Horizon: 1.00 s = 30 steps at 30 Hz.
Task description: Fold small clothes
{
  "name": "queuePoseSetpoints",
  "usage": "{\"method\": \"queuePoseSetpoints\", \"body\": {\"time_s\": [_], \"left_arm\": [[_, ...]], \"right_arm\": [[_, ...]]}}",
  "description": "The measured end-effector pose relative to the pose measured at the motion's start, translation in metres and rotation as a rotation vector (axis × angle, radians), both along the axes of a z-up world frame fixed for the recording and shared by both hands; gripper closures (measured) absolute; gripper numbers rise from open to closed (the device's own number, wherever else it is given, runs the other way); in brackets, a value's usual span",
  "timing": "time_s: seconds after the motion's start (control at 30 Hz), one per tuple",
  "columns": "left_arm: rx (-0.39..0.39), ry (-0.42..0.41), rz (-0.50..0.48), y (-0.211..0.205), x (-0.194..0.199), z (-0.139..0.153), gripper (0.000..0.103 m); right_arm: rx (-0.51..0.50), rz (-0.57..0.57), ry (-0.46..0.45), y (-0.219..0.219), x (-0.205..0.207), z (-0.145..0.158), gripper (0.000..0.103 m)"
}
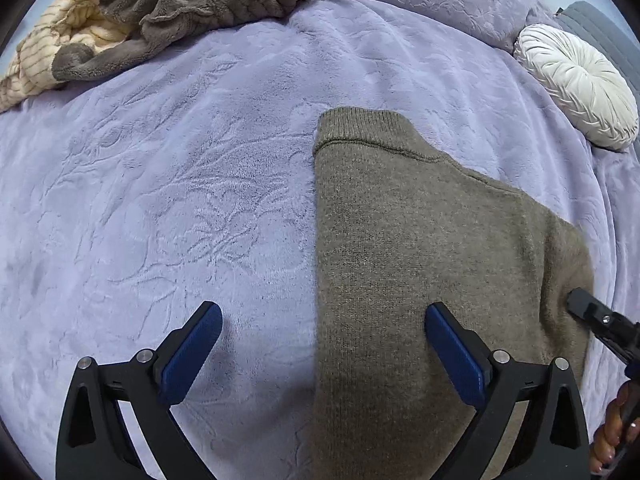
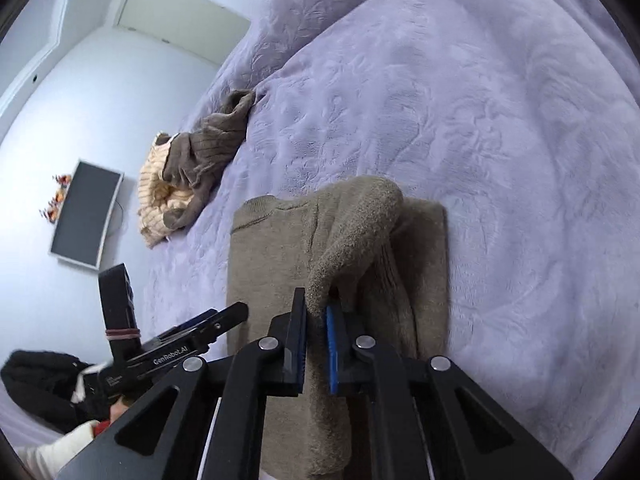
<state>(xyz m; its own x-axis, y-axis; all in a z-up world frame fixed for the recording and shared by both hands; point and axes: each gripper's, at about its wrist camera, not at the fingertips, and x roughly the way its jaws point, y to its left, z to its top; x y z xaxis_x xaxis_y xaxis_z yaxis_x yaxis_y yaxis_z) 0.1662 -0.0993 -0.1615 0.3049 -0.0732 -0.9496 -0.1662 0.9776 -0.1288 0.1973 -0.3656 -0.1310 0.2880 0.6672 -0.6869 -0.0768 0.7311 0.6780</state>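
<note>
An olive-brown knit sweater (image 1: 420, 240) lies partly folded on the lilac bedspread (image 1: 180, 200). My left gripper (image 1: 323, 350) hangs above the sweater's left edge with its jaws wide apart and nothing between them; one blue pad (image 1: 456, 356) is over the knit, the other over the bedspread. In the right wrist view the sweater (image 2: 272, 264) lies ahead, and my right gripper (image 2: 317, 316) is shut on a raised fold of it, lifting the cloth into a ridge (image 2: 360, 232). The right gripper's tip (image 1: 592, 312) shows at the sweater's right edge.
A heap of grey-brown and cream striped clothes (image 1: 132, 16) lies at the bed's far left, the same clothes heap (image 2: 184, 184) by the bed edge. A round white pleated cushion (image 1: 576, 84) sits far right. A wall screen (image 2: 86, 214) hangs beyond the bed. A person's hand (image 1: 616, 428) holds the handle.
</note>
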Motion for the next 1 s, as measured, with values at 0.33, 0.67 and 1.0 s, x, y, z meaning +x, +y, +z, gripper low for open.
{"method": "queuePoseSetpoints", "body": {"time_s": [0.33,0.67,1.0], "left_arm": [[-0.017,0.019,-0.007,-0.001,-0.003,0.001,0.001],[-0.104,0.010,-0.055,-0.006,-0.011,0.012,0.001],[-0.224,0.082,-0.084,-0.010,-0.009,-0.021,0.001]], "right_arm": [[0.022,-0.128,0.186,-0.049,-0.013,-0.042,0.078],[0.043,-0.122,0.222,-0.055,-0.040,-0.043,0.052],[0.070,-0.076,0.258,-0.044,-0.027,-0.061,0.052]]}}
